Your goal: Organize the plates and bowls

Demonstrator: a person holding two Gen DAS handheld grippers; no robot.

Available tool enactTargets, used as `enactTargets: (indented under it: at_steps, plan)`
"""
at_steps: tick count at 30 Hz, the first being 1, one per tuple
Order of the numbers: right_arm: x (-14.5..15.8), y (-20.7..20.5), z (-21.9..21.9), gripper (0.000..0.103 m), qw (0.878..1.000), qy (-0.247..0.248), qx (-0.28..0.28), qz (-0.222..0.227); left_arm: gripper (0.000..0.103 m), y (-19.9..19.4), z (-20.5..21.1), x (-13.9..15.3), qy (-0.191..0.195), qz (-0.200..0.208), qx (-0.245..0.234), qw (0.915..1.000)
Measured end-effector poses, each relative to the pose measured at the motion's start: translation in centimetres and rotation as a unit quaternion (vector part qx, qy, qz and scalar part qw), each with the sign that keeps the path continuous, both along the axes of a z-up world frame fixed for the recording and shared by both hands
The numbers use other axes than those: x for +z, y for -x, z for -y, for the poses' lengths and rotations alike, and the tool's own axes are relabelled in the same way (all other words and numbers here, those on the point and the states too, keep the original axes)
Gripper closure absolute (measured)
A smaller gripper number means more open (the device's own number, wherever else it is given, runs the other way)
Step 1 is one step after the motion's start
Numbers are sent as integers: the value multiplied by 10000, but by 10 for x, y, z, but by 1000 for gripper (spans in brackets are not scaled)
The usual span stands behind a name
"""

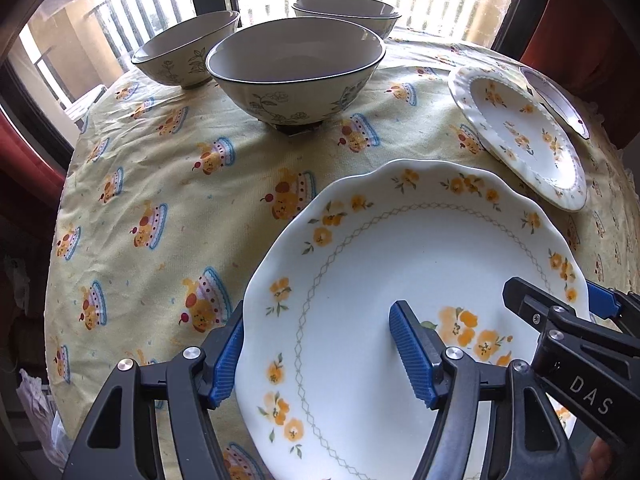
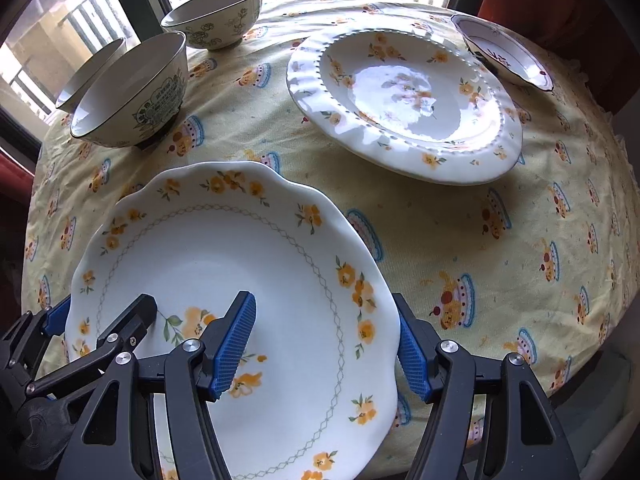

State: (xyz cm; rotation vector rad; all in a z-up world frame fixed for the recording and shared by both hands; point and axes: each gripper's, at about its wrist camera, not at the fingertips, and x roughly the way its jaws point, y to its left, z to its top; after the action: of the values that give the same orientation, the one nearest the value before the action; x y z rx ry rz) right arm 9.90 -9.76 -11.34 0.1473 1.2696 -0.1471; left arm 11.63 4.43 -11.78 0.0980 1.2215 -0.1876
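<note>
Straddling the big plate's [image 1: 400, 264] rims, I am holding my left gripper [image 1: 324, 354] and right gripper [image 2: 326, 346] half-open; whether they grip it is unclear; 3 bowls [image 1: 294, 68] are sitting empty.

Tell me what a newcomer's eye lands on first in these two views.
First the large white plate with orange flowers, nearest the cameras, with the left gripper and right gripper straddling its opposite rims. Beyond it to the right sits a ribbed floral plate on the yellow tablecloth. Three bowls, the nearest in front, cluster at the far side by the window.
</note>
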Motion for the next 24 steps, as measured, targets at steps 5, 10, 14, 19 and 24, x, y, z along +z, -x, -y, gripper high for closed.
enactTargets:
  at_steps: [5, 10, 14, 19, 24]
  plan:
    - [9, 3, 22, 32, 9998, -64, 185, 82, 34, 7, 23, 10, -36, 76, 198, 9998]
    - [20, 3, 46, 32, 9990, -113, 387, 177, 34, 13, 46, 20, -70, 193, 389, 9990]
    - [25, 1, 65, 32, 9983, -139, 517, 237, 34, 18, 64, 26, -83, 267, 503, 9983]
    - [32, 1, 91, 32, 9975, -136, 621, 320, 34, 20, 90, 31, -71, 366, 576, 9976]
    - [35, 4, 121, 32, 9971, -115, 647, 383, 34, 24, 121, 33, -65, 422, 564, 9975]
